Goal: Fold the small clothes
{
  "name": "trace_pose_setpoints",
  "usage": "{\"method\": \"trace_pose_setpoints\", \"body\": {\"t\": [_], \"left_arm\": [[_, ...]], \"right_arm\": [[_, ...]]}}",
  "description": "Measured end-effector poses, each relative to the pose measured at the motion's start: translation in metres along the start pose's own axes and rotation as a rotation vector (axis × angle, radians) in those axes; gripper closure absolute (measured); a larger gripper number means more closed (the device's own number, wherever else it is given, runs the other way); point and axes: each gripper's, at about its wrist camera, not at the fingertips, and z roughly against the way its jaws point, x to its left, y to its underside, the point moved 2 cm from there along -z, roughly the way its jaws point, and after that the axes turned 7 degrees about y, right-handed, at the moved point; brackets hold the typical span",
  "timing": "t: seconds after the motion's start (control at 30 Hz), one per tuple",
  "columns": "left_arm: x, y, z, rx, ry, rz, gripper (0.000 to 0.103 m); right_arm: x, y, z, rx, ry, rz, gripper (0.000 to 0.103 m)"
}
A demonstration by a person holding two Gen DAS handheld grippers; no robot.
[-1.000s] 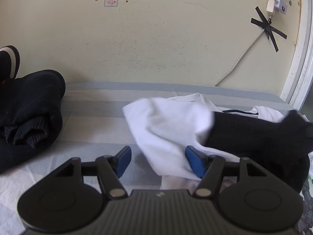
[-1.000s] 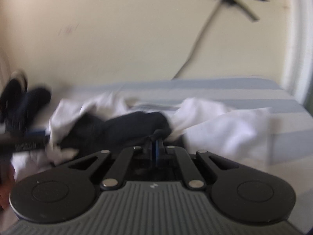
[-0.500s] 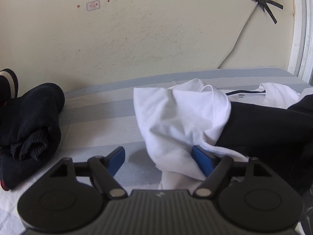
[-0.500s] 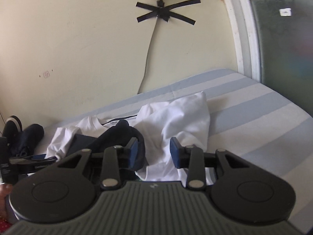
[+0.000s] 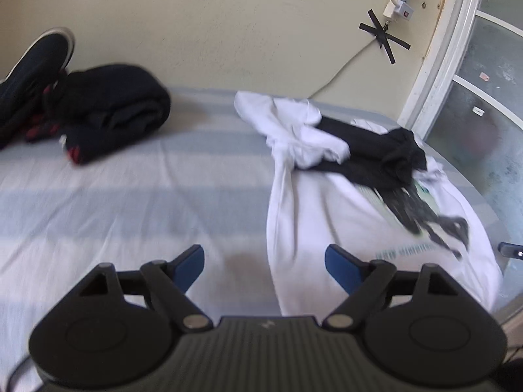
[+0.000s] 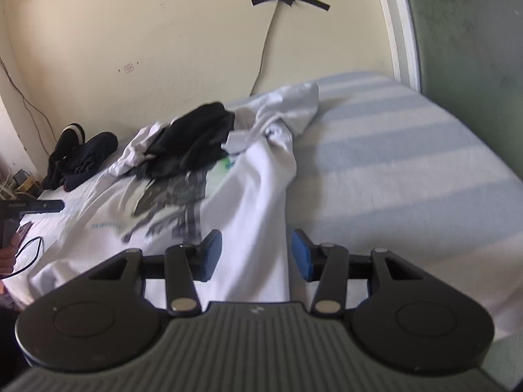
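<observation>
A white printed T-shirt (image 5: 330, 222) lies rumpled on the striped bed, with a small black garment (image 5: 376, 153) on its upper part. Both show in the right wrist view, the shirt (image 6: 248, 202) and the black garment (image 6: 196, 143). My left gripper (image 5: 264, 266) is open and empty, hovering over the shirt's near left edge. My right gripper (image 6: 256, 254) is open and empty, over the shirt's near right edge.
The bed has a blue and white striped sheet (image 5: 114, 189). A folded dark garment pile (image 5: 111, 107) and a dark shoe (image 5: 32, 62) lie at the far left by the wall. A cable and power strip (image 5: 397, 9) hang on the wall. A window frame (image 5: 441, 58) stands at right.
My right gripper was shut on the black garment, then opened and let it go. Both grippers have pulled back and up, so the clothes now lie farther away.
</observation>
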Motion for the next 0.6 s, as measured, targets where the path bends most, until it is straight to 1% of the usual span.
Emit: {"method": "trace_pose_setpoints", "body": {"t": [0.03,0.07,0.2,0.23,0.27,0.3,0.37,0.43,0.5,0.53,0.57,0.6], "left_arm": [[-0.001,0.011,0.009,-0.002,0.007,0.013,0.019],[-0.004,0.021,0.017,-0.006,0.012,0.023,0.019],[-0.02,0.059,0.048,-0.018,0.0,0.039,0.019],[-0.025,0.069,0.055,-0.022,-0.003,0.037,0.019],[-0.029,0.079,0.062,-0.025,-0.005,0.035,0.019],[-0.032,0.088,0.068,-0.028,-0.01,0.035,0.019],[-0.036,0.102,0.076,-0.035,-0.021,0.034,0.019],[-0.036,0.11,0.078,-0.039,-0.025,0.047,0.019],[-0.032,0.115,0.078,-0.036,-0.019,0.07,0.019],[-0.031,0.116,0.076,-0.033,-0.021,0.076,0.019],[-0.03,0.118,0.074,-0.029,-0.024,0.078,0.019],[-0.029,0.119,0.073,-0.025,-0.025,0.078,0.019]], "right_arm": [[-0.001,0.005,0.006,0.008,-0.011,0.002,0.053],[-0.001,0.009,0.021,0.019,-0.021,0.005,0.053],[0.001,0.032,0.025,0.07,-0.019,0.025,0.054],[0.005,0.035,0.027,0.051,-0.013,0.043,0.069],[0.01,0.039,0.028,0.068,-0.033,0.06,0.083],[0.013,0.04,0.028,0.086,-0.052,0.065,0.094],[0.015,0.039,0.033,0.1,-0.108,0.051,0.095],[0.008,0.031,0.047,0.104,-0.181,0.03,0.095],[0.002,0.02,0.073,0.071,-0.233,0.039,0.099],[-0.001,0.015,0.084,0.056,-0.253,0.049,0.1],[-0.006,0.011,0.096,0.034,-0.259,0.069,0.1],[-0.011,0.009,0.106,0.014,-0.233,0.09,0.099]]}}
